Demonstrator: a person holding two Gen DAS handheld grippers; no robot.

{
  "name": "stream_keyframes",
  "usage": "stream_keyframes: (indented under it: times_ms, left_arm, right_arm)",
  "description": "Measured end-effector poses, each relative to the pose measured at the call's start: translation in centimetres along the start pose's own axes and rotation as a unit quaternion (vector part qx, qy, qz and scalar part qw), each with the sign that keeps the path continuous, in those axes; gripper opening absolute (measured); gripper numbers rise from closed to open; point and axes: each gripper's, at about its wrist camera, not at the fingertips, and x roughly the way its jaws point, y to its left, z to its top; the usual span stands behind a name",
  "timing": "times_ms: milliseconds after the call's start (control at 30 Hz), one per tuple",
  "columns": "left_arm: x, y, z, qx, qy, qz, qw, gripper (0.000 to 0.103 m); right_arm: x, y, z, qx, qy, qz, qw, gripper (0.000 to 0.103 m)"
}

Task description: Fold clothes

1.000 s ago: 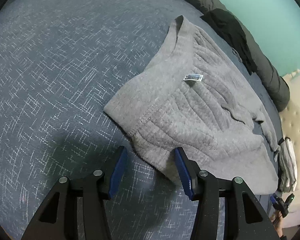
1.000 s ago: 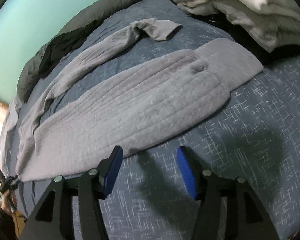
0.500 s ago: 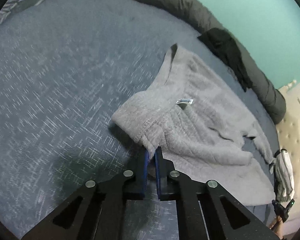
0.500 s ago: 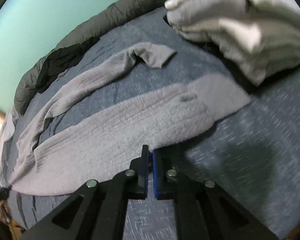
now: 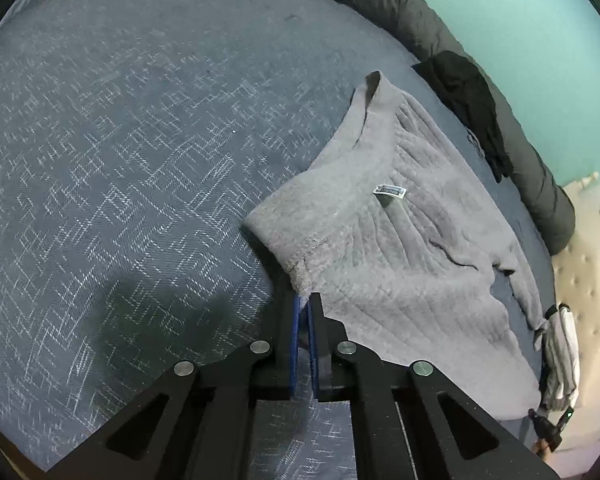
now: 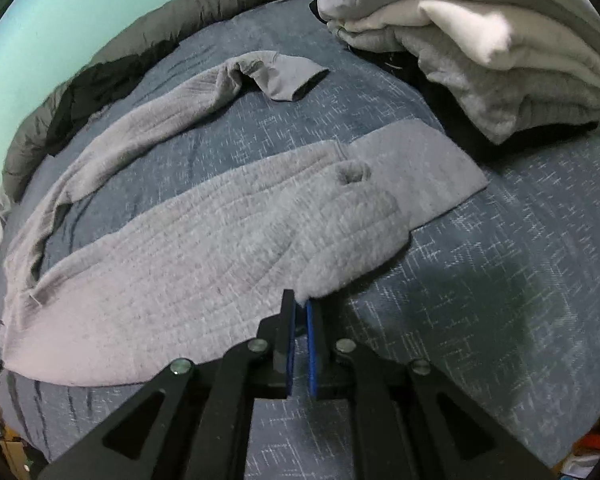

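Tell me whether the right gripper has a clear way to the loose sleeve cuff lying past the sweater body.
Probably yes, but not now: the right gripper is shut on the sweater edge. Only flat fabric and bare bedspread lie before the cuff.

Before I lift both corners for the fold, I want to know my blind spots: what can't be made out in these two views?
- Left wrist: how much grey sweater edge sits between the left gripper fingers; they cover it.
- Left wrist: label text, too small.
- Right wrist: same at the right gripper.
- Right wrist: folded pile, cut off by the frame's top edge.
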Motion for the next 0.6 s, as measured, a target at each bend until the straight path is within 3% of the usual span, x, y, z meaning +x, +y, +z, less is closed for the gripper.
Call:
stream_keyframes:
  times_ms: [67,267,367,433,600]
  left_arm:
    - [-0.6,-0.2,0.2,0.004,-0.002,0.019,0.9998,0.007]
    - [-2.6,-1.8,2.7,0.058,-0.017,0.042,0.9973,0.01]
    - [-2.0,-4.1,4.5,0.091,-0.017,0.038,0.995,0.02]
    - [-1.3,-5.7,5.8,0.114,-0.014,0.035,0.9928,0.023]
    - [1.8,-9.8,9.5,0.153,-0.012,0.021,0.9879,0.027]
  right_arm:
    - [-0.8,0.5,-0.2,-0.016,-0.007,-0.014,1.0,0.015]
    - [-3.5,2.8,0.0,-0.069,-0.047,-0.02,0.996,0.016]
    - [-3.7,5.3,1.4,-0.094,-0.06,-0.005,0.994,0.019]
    - [-3.5,7.3,2.5,-0.112,-0.066,0.007,0.992,0.03]
    - [-2.4,11.8,5.5,-0.15,-0.073,0.03,0.985,0.037]
